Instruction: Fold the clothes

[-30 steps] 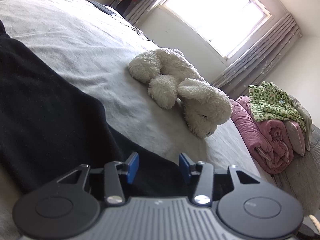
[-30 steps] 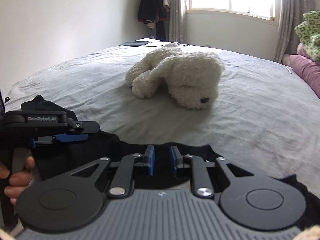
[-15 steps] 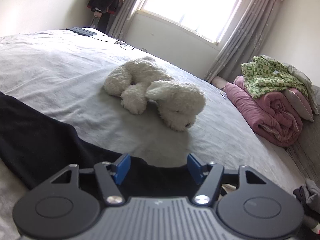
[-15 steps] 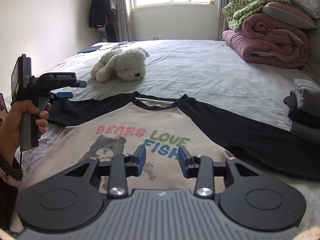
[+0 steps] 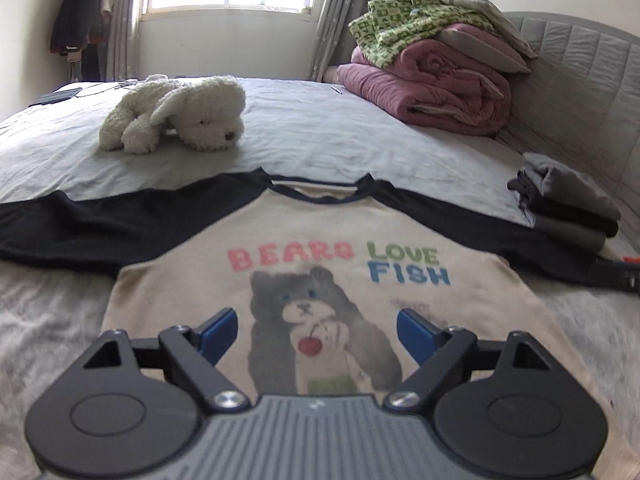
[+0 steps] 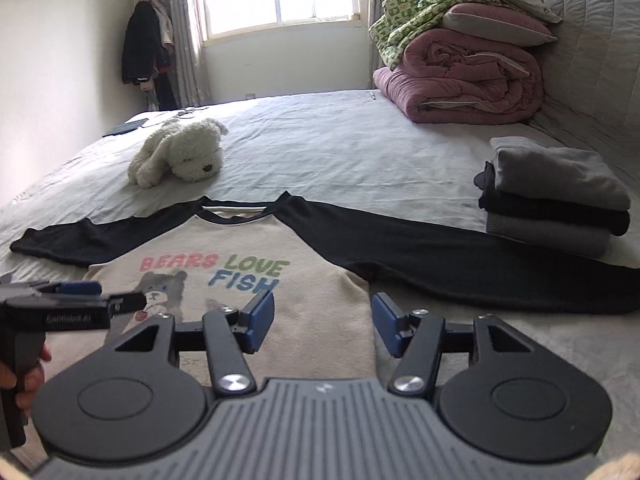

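A beige long-sleeved shirt [image 5: 304, 232] [image 6: 240, 248] with black sleeves and a bear print lies flat, face up, on the grey bed, both sleeves spread sideways. My left gripper [image 5: 318, 330] hovers open over the bear print near the shirt's lower half, holding nothing. My right gripper [image 6: 323, 322] is open above the shirt's right side, close to the armpit seam, also empty. The left gripper's side [image 6: 72, 304] shows at the left edge of the right wrist view, held by a hand [image 6: 28, 376].
A white plush dog [image 5: 176, 114] [image 6: 180, 154] lies beyond the collar. Folded grey and black clothes [image 6: 556, 192] [image 5: 568, 200] are stacked by the right sleeve. A rolled pink duvet [image 6: 460, 80] with green bedding sits against the grey headboard [image 6: 592, 40].
Both grippers pulled back from the shirt's far edge toward its lower half, so the whole shirt now shows. Both have opened wider; the right one was nearly shut a second ago.
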`<state>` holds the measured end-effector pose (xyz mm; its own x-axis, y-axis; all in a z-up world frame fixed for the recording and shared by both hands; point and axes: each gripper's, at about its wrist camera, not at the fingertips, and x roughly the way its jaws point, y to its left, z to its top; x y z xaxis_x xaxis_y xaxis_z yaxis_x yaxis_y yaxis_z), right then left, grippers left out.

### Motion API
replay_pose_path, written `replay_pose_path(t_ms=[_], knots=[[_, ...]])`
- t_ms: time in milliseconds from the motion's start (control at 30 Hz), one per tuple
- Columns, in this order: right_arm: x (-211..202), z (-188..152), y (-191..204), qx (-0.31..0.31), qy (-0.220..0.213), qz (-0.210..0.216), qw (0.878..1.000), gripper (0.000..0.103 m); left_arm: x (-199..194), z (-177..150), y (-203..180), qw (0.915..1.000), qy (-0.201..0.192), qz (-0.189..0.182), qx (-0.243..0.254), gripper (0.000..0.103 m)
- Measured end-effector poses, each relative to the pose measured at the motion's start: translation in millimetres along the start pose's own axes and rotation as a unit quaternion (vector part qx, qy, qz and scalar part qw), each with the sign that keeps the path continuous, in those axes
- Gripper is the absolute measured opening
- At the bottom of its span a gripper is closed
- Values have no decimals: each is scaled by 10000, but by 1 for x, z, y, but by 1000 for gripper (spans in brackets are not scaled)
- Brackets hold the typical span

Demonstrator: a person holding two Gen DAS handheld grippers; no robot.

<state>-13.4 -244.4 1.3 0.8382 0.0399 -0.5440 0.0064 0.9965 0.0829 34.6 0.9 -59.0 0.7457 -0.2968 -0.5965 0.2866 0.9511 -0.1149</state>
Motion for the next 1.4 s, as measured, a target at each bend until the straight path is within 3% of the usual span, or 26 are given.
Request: replay_pose_path(t_ms=[100, 233, 767, 967, 1200, 1400], knots=[[2, 1, -6, 119, -38, -264, 9996, 66, 2, -24, -7, 9997, 20, 12, 245, 90], [-1, -1, -19, 293, 16, -532, 9982, 70, 5, -30, -14, 9992, 27, 31, 385, 102], [-2, -5, -73, 1103, 283, -1263, 9854, 82, 7, -33, -24, 9977, 87, 240, 628, 103], [-8, -6, -78, 1552, 300, -1069, 9816, 93, 7, -34, -24, 9976, 89, 247, 635, 103], [-15, -10, -81, 1660, 296, -1054, 9800, 101, 8, -34, -24, 9976, 88, 247, 633, 103], [-16, -19, -97, 1785, 399, -1205, 9757, 101, 7, -34, -24, 9977, 87, 247, 632, 103]])
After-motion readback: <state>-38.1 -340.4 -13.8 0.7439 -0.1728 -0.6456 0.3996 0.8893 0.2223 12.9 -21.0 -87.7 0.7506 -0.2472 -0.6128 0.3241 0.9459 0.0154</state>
